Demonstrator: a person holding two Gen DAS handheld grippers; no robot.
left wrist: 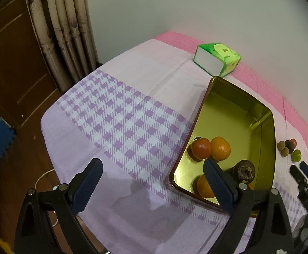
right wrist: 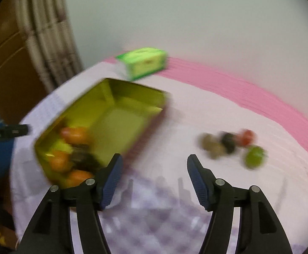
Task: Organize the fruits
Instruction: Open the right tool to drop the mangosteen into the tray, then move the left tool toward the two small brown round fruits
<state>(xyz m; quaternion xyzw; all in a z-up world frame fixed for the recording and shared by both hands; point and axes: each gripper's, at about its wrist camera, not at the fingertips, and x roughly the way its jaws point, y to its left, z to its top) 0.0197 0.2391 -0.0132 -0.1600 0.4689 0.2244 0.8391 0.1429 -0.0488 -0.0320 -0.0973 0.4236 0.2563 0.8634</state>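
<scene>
The shiny gold tin holds 2 oranges, 1 red tomato and 1 dark brown fruit. Both the left gripper and the right gripper are released, holding nothing.

I see a gold tin holding a tomato, oranges and a dark fruit; small grapes lie loose just beside it.

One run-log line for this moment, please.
right hand-held gripper: open, empty | left hand-held gripper: open, empty | gold rectangular metal tin: holds several fruits | small loose fruits: on cloth beside tin
</scene>
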